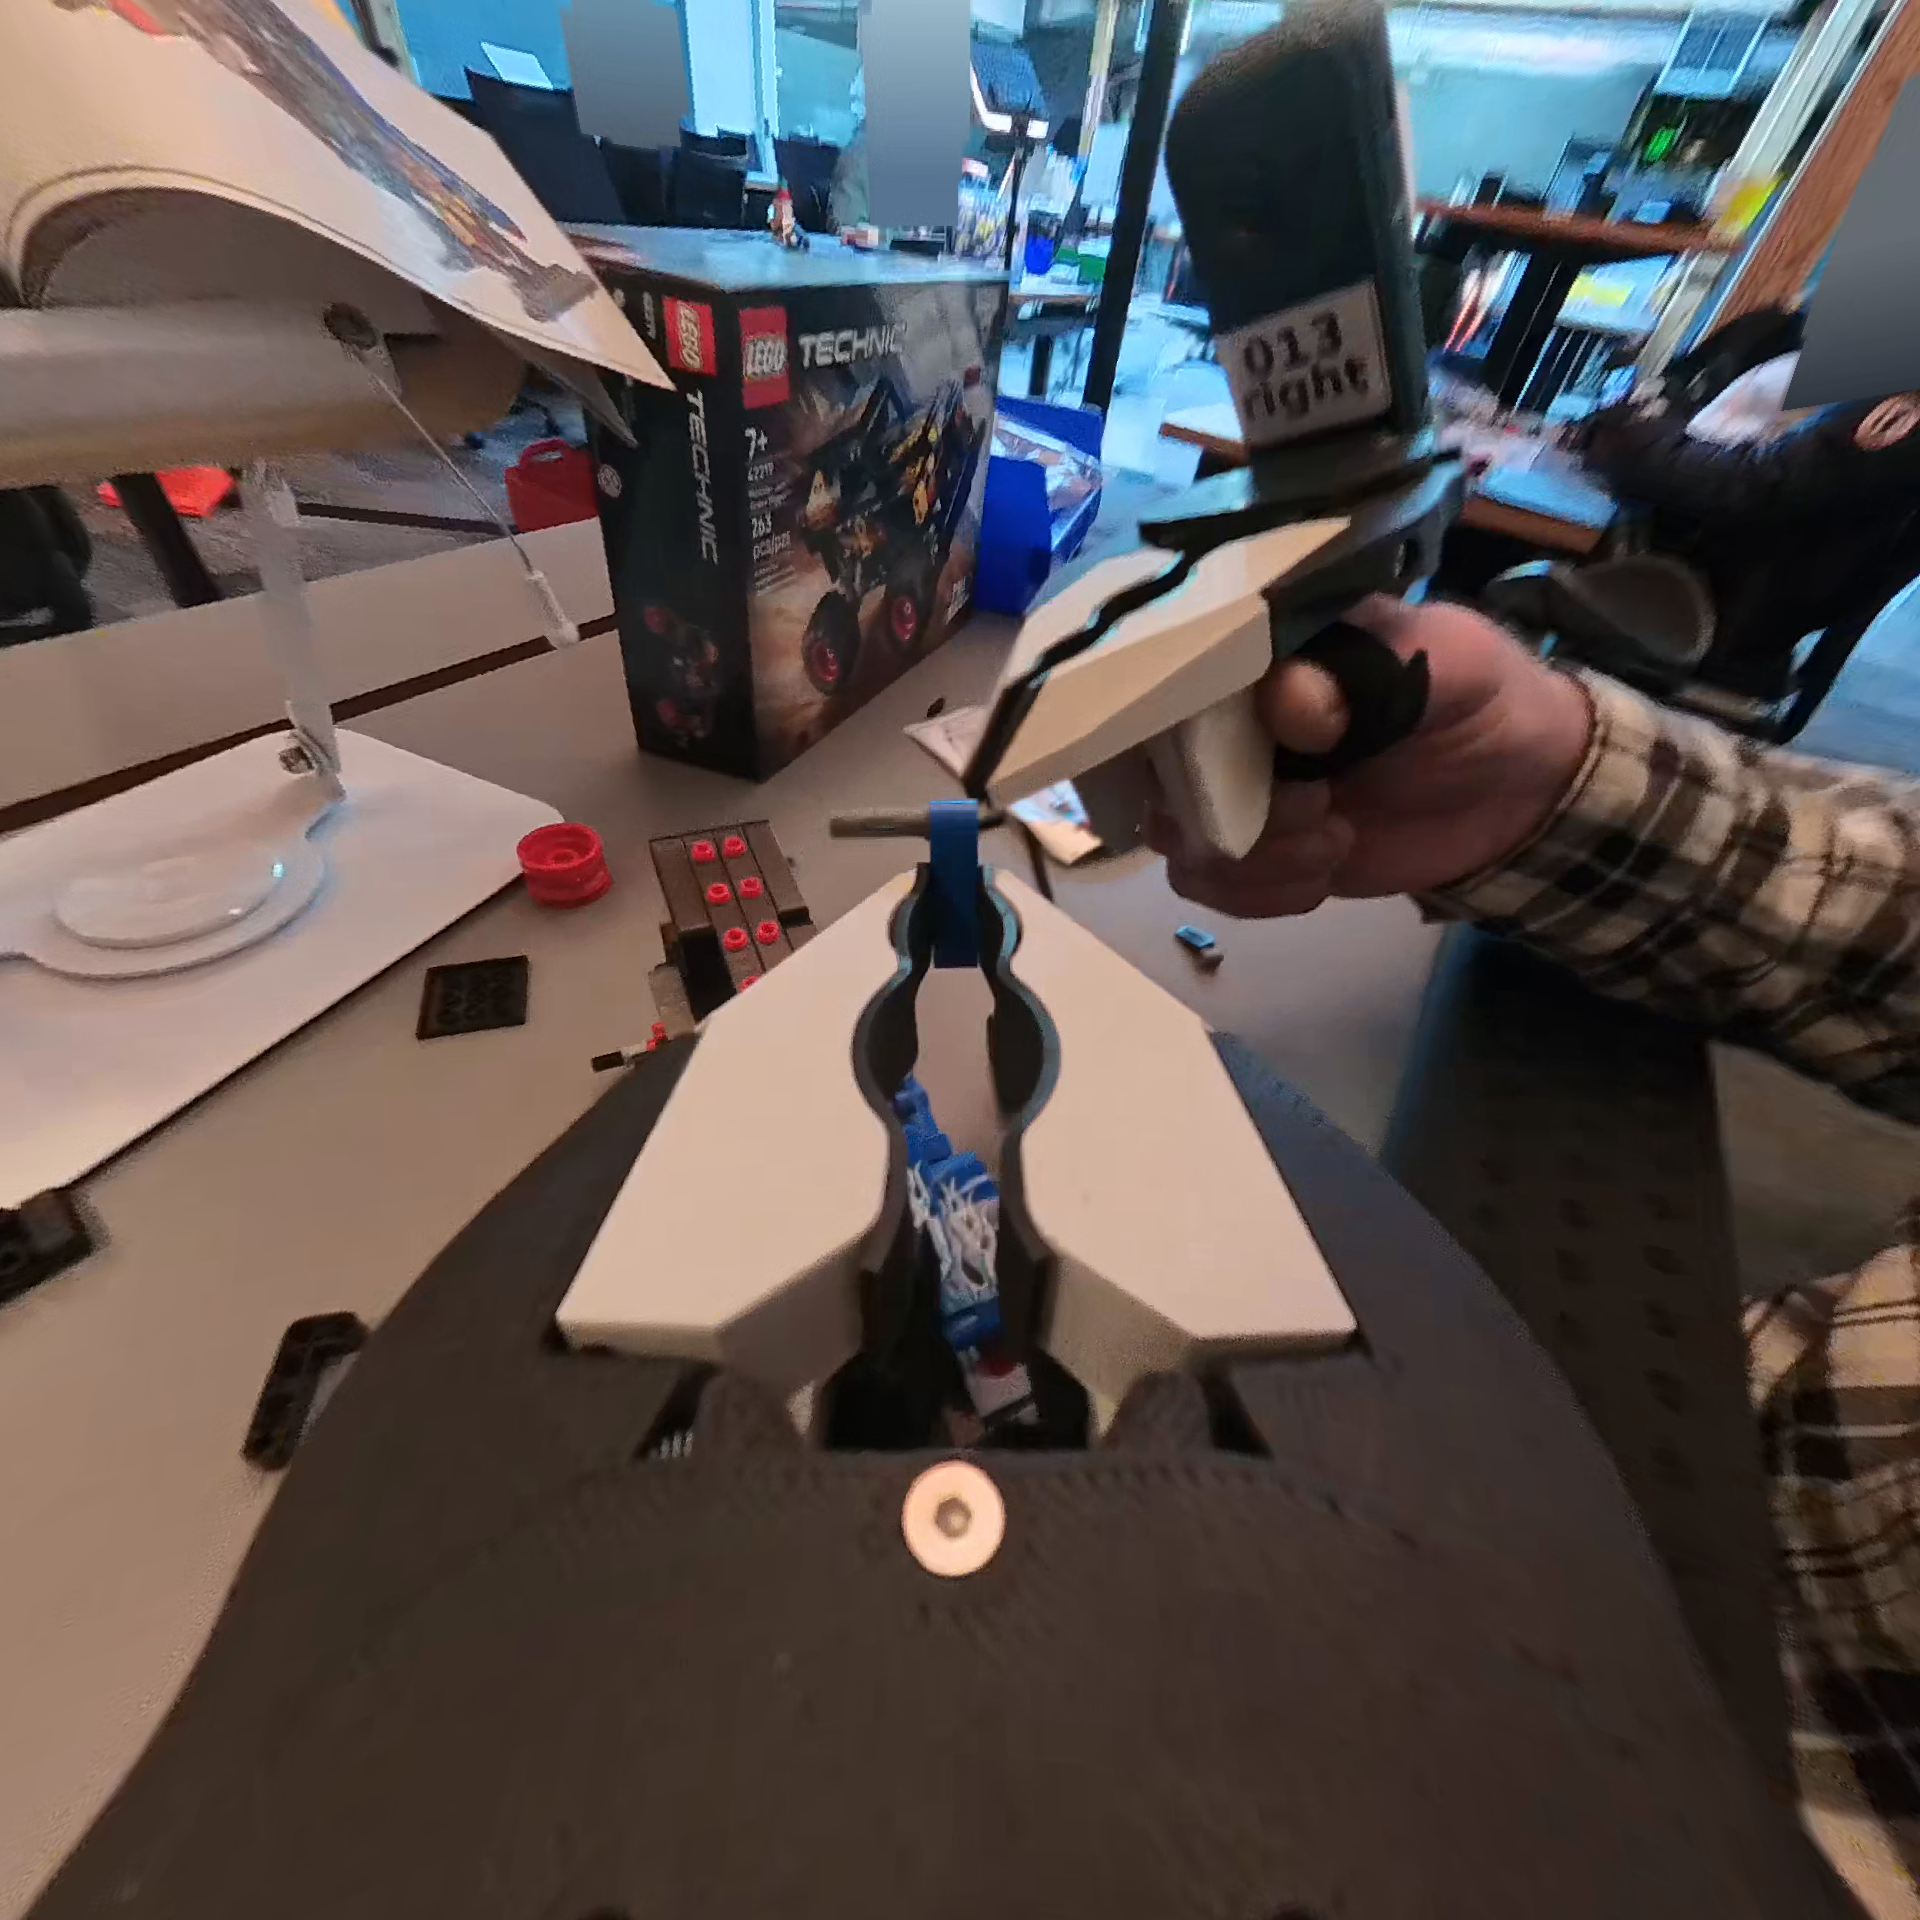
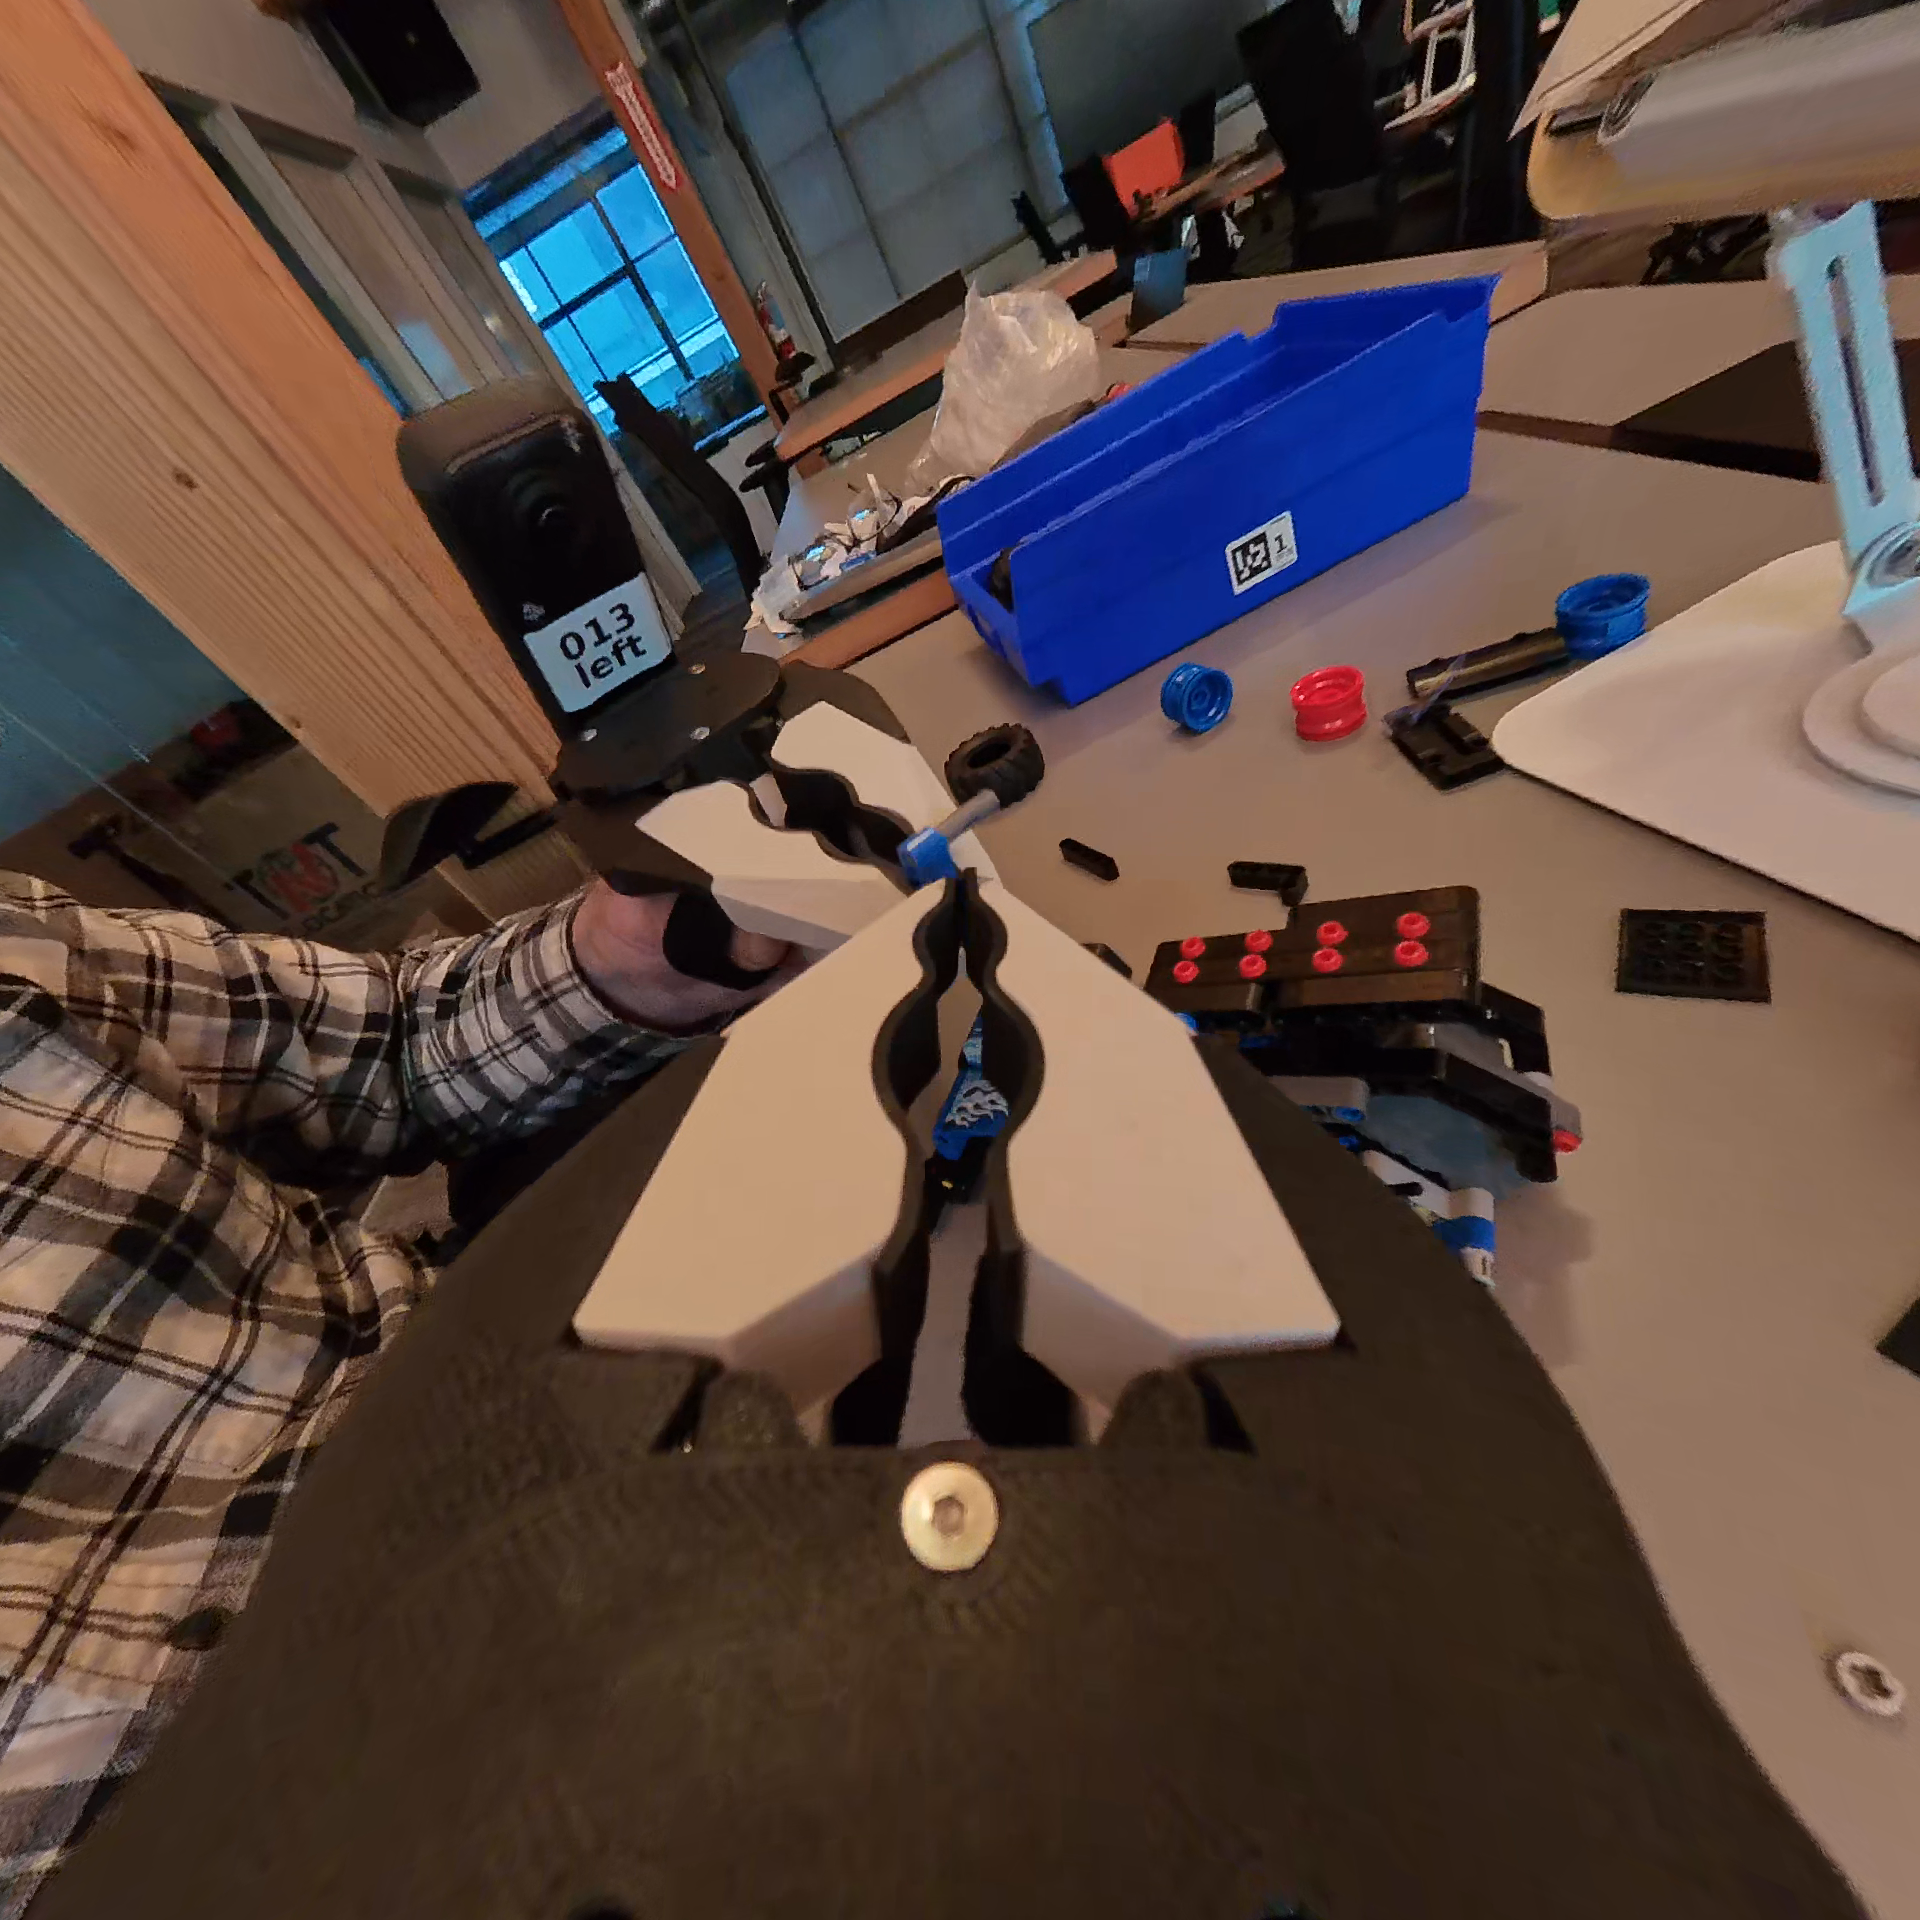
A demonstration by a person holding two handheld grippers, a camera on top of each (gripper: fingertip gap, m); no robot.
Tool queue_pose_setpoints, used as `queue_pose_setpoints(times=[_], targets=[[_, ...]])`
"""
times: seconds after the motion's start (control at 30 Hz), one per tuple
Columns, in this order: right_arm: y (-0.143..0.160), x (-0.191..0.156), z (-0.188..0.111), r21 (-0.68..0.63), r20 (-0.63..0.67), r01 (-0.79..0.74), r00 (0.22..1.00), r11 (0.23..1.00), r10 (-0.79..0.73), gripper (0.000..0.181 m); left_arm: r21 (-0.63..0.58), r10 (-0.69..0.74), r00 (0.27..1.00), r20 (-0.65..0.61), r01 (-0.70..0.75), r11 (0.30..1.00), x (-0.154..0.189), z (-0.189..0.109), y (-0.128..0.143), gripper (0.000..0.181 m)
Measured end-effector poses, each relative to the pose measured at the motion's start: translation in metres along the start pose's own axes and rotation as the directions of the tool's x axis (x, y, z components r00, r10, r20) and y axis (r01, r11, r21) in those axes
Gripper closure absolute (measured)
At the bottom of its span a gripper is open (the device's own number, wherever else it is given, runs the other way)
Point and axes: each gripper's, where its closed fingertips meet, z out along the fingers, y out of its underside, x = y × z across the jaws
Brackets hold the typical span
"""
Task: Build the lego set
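My left gripper [image 1: 954, 896] is shut on a small blue connector [image 1: 954, 852] and holds it above the table. A grey axle [image 1: 883, 825] runs through the connector's top. My right gripper [image 1: 987, 802] comes in from the upper right, and its shut tips meet the axle's right end. In the right wrist view my right gripper [image 2: 961, 894] touches the blue connector [image 2: 923, 858], which the left gripper [image 2: 902, 844] holds, with the axle [image 2: 971, 816] sticking out beyond it. The part-built black chassis with red pins [image 2: 1340, 966] lies on the table below.
The Lego box [image 1: 810, 499] stands behind. A booklet stand with a white base [image 1: 208, 904] is on the left. A blue bin [image 2: 1226, 499], blue hub [image 2: 1197, 696], red hub [image 2: 1328, 702], black tyre [image 2: 994, 764] and black plate [image 2: 1694, 954] lie around. Left and right tips are no more than a few centimetres apart.
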Motion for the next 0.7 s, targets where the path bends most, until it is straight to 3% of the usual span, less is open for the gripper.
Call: queue_pose_setpoints(times=[0.23, 0.43, 0.6, 0.7], targets=[[-0.003, 0.004, -0.002, -0.02, -0.108, 0.183, 0.977, 0.983, -0.184, 0.173, 0.107, -0.183, 0.978, -0.099, 0.193, 0.975, -0.009, -0.008, -0.023, 0.175], [-0.005, 0.005, 0.0, -0.035, -0.165, 0.266, 0.949, 0.963, -0.268, 0.17, 0.153, -0.344, 0.913, -0.221, 0.381, 0.912, -0.015, -0.012, -0.034, 0.175], [-0.015, -0.003, 0.007, -0.068, -0.256, 0.437, 0.861, 0.897, -0.439, 0.156, 0.154, -0.431, 0.855, -0.29, 0.486, 0.86, -0.018, -0.014, -0.035, 0.175], [-0.018, -0.005, 0.014, -0.148, -0.318, 0.558, 0.755, 0.817, -0.573, 0.154, 0.15, -0.451, 0.838, -0.307, 0.511, 0.847, -0.018, -0.014, -0.035, 0.176]])
